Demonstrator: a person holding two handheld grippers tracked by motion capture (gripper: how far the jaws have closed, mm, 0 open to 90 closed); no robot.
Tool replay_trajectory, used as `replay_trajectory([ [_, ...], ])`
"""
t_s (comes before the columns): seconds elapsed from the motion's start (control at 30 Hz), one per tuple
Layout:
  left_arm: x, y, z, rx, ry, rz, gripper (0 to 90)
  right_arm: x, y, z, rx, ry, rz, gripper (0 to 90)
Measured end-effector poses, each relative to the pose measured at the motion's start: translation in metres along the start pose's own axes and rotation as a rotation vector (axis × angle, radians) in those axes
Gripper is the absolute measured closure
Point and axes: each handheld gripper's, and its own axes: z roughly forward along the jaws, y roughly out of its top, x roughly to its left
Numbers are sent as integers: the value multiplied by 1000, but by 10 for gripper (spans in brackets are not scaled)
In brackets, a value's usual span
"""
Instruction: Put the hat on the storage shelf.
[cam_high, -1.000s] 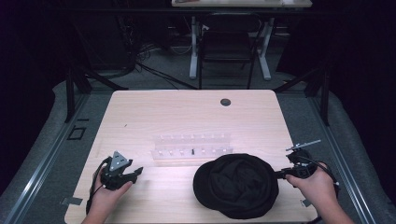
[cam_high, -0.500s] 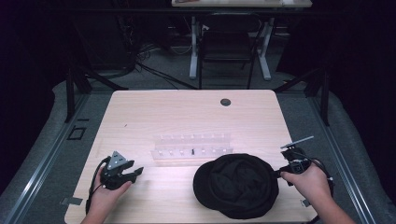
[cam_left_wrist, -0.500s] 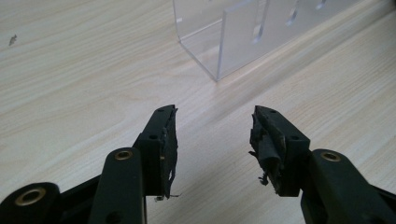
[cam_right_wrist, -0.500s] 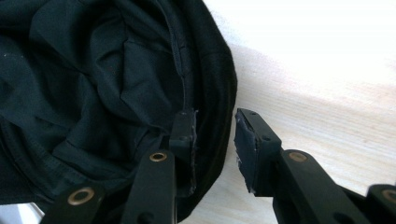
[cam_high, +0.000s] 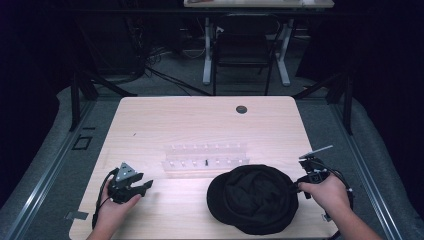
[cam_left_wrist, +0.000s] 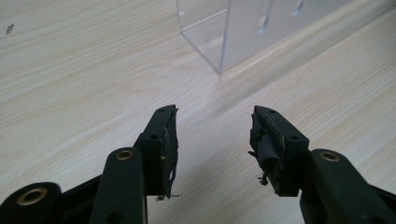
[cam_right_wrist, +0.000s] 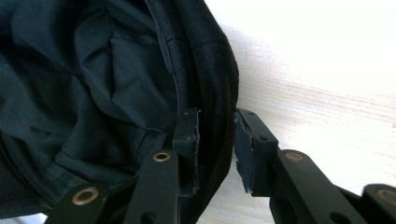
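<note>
Black cap (cam_high: 254, 198) lies crown-down at near right of bench (cam_high: 165, 120). Right hand-held gripper (cam_right_wrist: 215, 140) jaws have just been closing, straddling the cap's rim, outer pad not yet touching. Left hand-held gripper (cam_left_wrist: 212, 140) open, empty, near the clear acrylic rack (cam_high: 205, 156)

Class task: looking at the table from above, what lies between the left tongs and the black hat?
In the high view, bare wooden table lies between the left tongs and the black hat; the clear plastic rack stands farther back, off that line.
</note>
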Motion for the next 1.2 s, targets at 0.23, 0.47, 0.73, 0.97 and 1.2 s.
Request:
replay_trajectory([
  [0.23,0,0,1,1,3,-2,511,-3,1,4,16,17,69,691],
  [0.47,-1,0,1,5,2,-3,511,-1,5,10,47,3,69,749],
  [0.73,-1,0,2,12,-2,-7,511,-1,11,13,99,3,74,759],
  [0.97,-1,0,2,14,-1,-3,511,-1,11,13,104,41,91,864],
  [1.2,-1,0,2,17,-2,-4,511,-4,10,7,90,93,105,878],
])
